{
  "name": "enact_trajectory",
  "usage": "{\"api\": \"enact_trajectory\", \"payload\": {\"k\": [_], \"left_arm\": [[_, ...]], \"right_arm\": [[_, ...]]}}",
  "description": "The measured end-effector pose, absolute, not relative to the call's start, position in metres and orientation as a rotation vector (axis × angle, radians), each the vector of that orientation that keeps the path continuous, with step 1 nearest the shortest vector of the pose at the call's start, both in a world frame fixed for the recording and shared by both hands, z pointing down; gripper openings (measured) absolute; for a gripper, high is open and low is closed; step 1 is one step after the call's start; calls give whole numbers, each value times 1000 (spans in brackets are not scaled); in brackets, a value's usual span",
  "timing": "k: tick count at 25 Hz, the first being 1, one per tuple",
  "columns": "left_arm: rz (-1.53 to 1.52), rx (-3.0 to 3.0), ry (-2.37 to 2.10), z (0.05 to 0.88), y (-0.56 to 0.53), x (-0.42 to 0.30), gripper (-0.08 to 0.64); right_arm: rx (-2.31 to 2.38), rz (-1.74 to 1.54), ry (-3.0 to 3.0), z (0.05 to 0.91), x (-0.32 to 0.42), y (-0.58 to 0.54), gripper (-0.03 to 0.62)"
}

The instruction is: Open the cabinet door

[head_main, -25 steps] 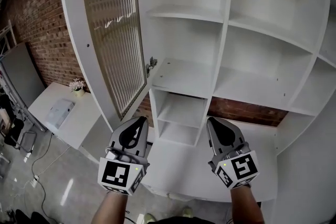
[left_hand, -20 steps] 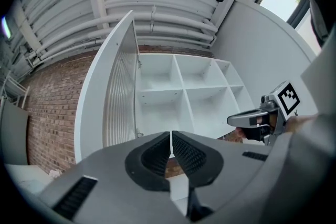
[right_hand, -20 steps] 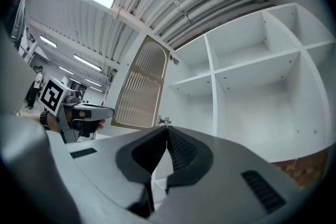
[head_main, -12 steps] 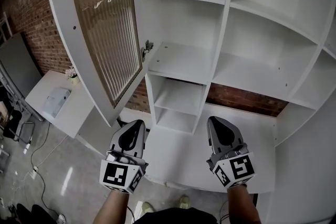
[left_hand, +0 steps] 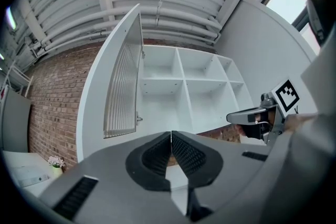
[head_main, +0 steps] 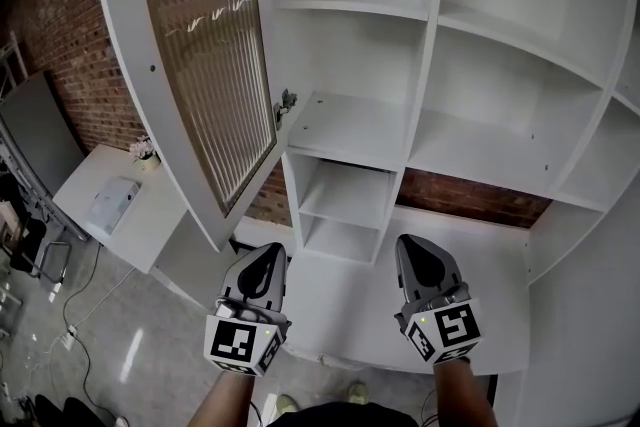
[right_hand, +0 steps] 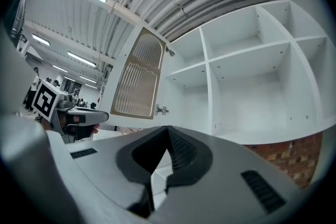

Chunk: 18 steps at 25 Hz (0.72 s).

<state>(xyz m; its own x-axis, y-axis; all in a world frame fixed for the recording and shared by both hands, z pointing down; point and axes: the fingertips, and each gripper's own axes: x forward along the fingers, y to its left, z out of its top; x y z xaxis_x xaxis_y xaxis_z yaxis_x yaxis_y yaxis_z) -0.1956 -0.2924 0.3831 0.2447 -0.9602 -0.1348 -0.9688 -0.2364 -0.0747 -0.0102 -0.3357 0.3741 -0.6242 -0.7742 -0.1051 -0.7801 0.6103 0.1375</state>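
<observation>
Holding left gripper [head_main: 266, 253] and right gripper [head_main: 416, 247] idle below the cabinet door [head_main: 205, 65] (already wide open), both pressed together, empty.

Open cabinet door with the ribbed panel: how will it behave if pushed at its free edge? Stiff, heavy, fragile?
The cabinet door would likely swing easily rather than flex: it hangs on a hinge and has a wide solid frame. The ribbed panel looks like glass, so it is probably fragile and fairly heavy; push the frame instead.
</observation>
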Motion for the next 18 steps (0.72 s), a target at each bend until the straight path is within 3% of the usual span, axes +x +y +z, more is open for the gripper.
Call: {"api": "enact_trajectory", "payload": {"k": [18], "left_arm": [[96,-2371,1847,383,-289,-198,9]], "right_arm": [[-1358,259,2797,376,-14,-333,3]]}}
